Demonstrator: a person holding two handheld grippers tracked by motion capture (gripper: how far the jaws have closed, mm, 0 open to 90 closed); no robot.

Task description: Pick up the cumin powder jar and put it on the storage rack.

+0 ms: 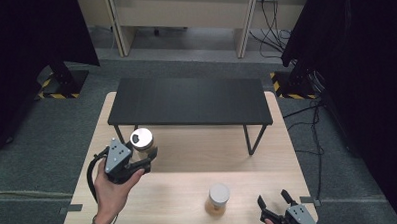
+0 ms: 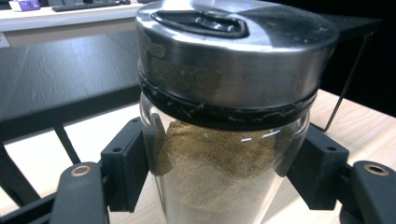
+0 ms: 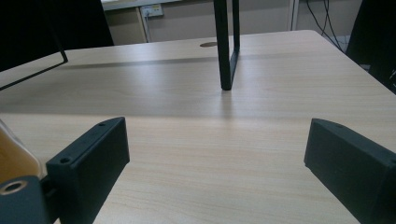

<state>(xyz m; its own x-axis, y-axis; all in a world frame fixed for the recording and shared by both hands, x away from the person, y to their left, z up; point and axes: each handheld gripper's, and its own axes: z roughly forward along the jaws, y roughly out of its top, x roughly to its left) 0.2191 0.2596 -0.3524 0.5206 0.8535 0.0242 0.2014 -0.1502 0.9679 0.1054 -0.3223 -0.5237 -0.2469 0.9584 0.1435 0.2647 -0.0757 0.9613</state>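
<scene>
The left gripper (image 1: 147,155) is clamped on a spice jar (image 2: 224,154), its pads pressing the glass just below the steel lid (image 2: 233,51). The jar hangs upright above the counter (image 1: 187,142), in front of the black shelf (image 1: 188,100) near that shelf's left leg. The right gripper (image 1: 274,198) rests in front of the shelf's right end with jaws spread wide and empty; a second jar (image 1: 219,198) stands just to its left. The likely aim is to set the held jar on the shelf. To do it well: keep the jar upright, keep the grip firm, lift it clear of the shelf's front edge before moving forward, then lower it gently.
</scene>
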